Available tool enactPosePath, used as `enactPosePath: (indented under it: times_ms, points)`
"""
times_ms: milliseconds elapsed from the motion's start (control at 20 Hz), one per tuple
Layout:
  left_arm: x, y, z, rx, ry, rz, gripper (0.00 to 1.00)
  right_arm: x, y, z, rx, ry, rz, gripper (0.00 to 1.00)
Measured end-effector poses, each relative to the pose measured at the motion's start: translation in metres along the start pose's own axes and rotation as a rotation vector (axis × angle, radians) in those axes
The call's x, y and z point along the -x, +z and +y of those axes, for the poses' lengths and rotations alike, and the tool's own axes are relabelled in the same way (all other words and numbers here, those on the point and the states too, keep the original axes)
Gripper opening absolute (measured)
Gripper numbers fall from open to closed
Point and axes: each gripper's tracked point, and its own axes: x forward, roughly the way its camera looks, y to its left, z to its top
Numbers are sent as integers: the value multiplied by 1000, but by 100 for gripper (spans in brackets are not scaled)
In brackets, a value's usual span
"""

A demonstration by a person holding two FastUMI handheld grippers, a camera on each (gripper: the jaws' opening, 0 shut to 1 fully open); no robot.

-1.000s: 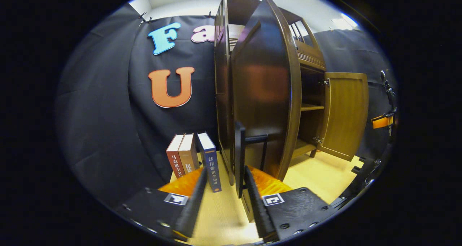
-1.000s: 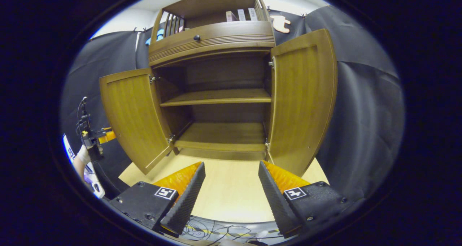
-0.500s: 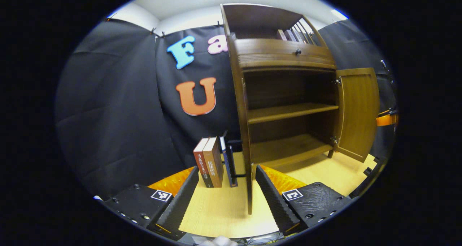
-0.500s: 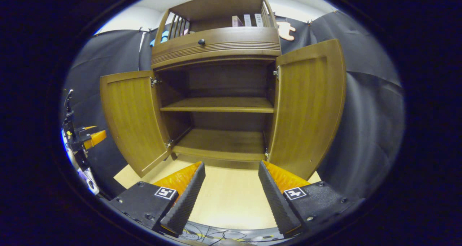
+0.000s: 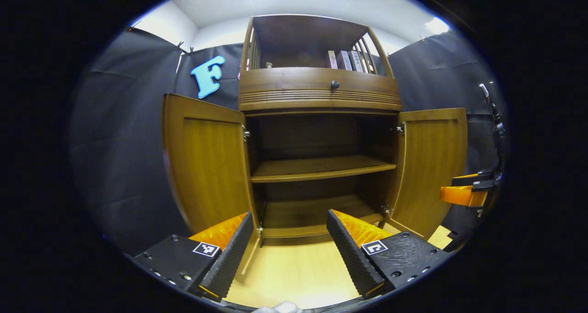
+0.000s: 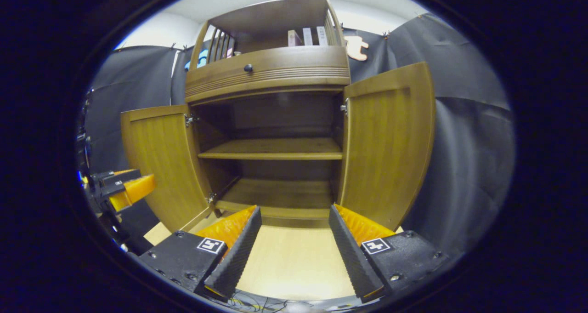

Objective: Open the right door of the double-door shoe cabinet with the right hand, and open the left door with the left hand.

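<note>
The wooden shoe cabinet (image 5: pixel 317 97) (image 6: pixel 271 76) stands with both doors swung wide. Its left door (image 5: pixel 204 159) (image 6: pixel 158 159) and right door (image 5: pixel 434 161) (image 6: pixel 388 143) hang outward, showing two bare shelves inside. My left gripper (image 5: pixel 289 241) is open in front of the cabinet's base, holding nothing and touching neither door. My right gripper (image 6: pixel 291 239) is open too, a short way back from the lower shelf, with nothing between its fingers. The right gripper (image 5: pixel 466 191) also shows past the right door in the left gripper view, and the left gripper (image 6: pixel 124 186) beside the left door in the right gripper view.
A drawer with a dark knob (image 5: pixel 335 84) (image 6: pixel 248 67) sits above the doors. Several books (image 5: pixel 344 60) (image 6: pixel 305 36) stand on the railed top shelf. The cabinet rests on a light wooden table (image 5: pixel 294 271) (image 6: pixel 294 262). Black cloth walls close in on both sides.
The left gripper view has swung from the left door's outer face and the books beside the cabinet to face the cabinet's front. The right gripper has dropped slightly and stayed open.
</note>
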Motion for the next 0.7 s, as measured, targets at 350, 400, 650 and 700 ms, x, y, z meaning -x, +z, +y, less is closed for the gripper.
enactPosePath:
  times_ms: [350, 400, 650, 700]
  points:
    - [-13, 0, -28, 8, -21, 4, 96, 7, 19, -31, 21, -68, -59, 94]
    - [-14, 4, -27, 14, -22, 1, 96, 6, 21, -34, 19, -70, -63, 94]
    - [-19, 14, -28, 13, -12, -17, 96, 1, 24, -39, 19, -66, -64, 94]
    - [-19, 16, -28, 11, -14, -22, 89, -1, 25, -40, 16, -64, -64, 94]
